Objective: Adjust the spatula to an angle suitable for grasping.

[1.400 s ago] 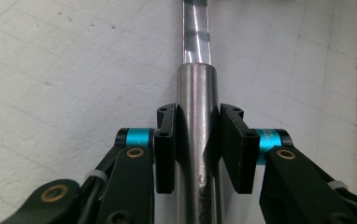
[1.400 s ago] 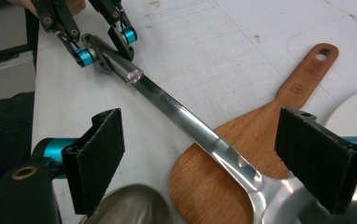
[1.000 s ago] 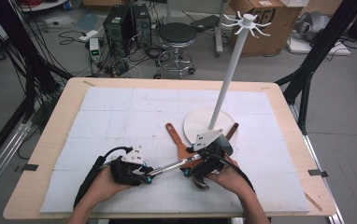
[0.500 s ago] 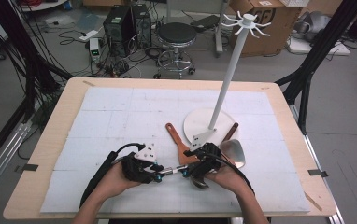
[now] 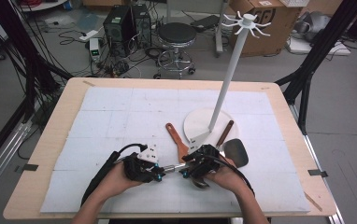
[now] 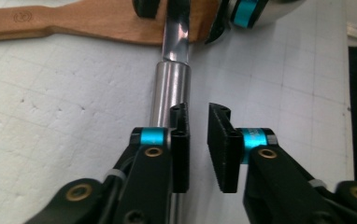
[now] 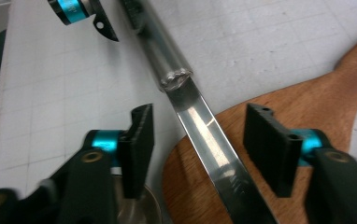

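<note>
From the high view, the left hand-held gripper (image 5: 159, 173) and the right hand-held gripper (image 5: 184, 171) face each other near the front edge of the worktop (image 5: 50, 140), just left and right of its middle, with a shiny steel utensil handle (image 5: 172, 167) bridging the gap between them. A flat wooden spatula (image 5: 176, 139) lies just behind them, and a white hanging stand with a round base and hooked top (image 5: 228, 74) rises farther back, right of centre. In the left gripper view, the steel handle runs away along the outside of the left jaw, lying on the white gridded mat (image 6: 50, 102); the jaws are narrow but grasp nothing, having just been closing. In the right gripper view, the flat part of the steel handle (image 7: 204, 140) lies between the jaws over the wooden spatula blade (image 7: 260, 107); these jaws have just been closing and stand clear of it on both sides, not yet clenched.
</note>
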`<move>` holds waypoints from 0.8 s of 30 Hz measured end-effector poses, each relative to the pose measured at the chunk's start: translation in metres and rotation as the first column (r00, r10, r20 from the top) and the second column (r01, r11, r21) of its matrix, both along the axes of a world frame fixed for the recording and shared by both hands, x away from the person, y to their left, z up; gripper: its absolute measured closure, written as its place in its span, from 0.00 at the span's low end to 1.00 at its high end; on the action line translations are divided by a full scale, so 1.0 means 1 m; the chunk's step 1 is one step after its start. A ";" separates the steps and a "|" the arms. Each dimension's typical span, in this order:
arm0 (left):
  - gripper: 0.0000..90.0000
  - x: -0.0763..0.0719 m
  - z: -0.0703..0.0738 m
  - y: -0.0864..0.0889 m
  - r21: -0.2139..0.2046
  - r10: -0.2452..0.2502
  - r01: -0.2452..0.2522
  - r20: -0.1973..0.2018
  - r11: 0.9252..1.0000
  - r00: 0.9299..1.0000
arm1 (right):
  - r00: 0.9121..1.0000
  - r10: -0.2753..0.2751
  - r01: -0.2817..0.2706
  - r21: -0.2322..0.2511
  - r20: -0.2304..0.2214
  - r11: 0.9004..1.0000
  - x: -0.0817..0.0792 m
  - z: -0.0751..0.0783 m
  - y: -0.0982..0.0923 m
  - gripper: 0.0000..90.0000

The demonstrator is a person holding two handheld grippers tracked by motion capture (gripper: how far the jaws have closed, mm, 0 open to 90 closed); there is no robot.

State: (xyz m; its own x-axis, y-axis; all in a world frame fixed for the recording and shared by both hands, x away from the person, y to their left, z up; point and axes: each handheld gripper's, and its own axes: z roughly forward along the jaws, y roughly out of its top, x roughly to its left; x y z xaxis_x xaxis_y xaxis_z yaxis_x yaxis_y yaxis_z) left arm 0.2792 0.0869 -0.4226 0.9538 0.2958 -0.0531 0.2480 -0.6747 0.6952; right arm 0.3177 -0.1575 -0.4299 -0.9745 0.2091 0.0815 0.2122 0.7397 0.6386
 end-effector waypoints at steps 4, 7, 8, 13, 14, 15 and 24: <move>0.73 0.000 -0.002 0.003 0.001 0.020 -0.020 0.020 1.000 1.000 | 1.000 0.001 -0.001 -0.012 0.011 1.000 0.000 0.000 0.000 0.53; 0.69 0.001 -0.001 0.007 -0.007 0.038 -0.038 0.029 0.999 0.999 | 1.000 -0.003 0.003 -0.017 0.022 1.000 0.001 0.000 -0.001 0.56; 0.68 0.001 -0.001 0.008 -0.012 0.047 -0.047 0.032 0.999 0.998 | 1.000 -0.005 0.005 -0.018 0.020 1.000 0.001 0.000 -0.001 0.56; 0.65 0.004 -0.002 0.012 -0.019 0.070 -0.069 0.039 0.997 0.997 | 0.999 0.002 -0.002 -0.021 0.034 1.000 0.001 0.000 -0.001 0.58; 0.64 0.004 -0.002 0.012 -0.020 0.077 -0.076 0.041 0.997 0.996 | 1.000 0.001 -0.001 -0.018 0.027 1.000 0.001 0.000 -0.001 0.58; 0.64 0.004 -0.002 0.013 -0.021 0.080 -0.080 0.043 0.997 0.996 | 1.000 0.002 -0.001 -0.021 0.028 1.000 0.001 0.000 -0.002 0.58; 0.60 0.010 -0.004 0.019 -0.037 0.101 -0.099 0.034 0.994 0.994 | 1.000 -0.028 0.028 0.032 0.010 0.999 0.001 0.005 -0.019 0.60</move>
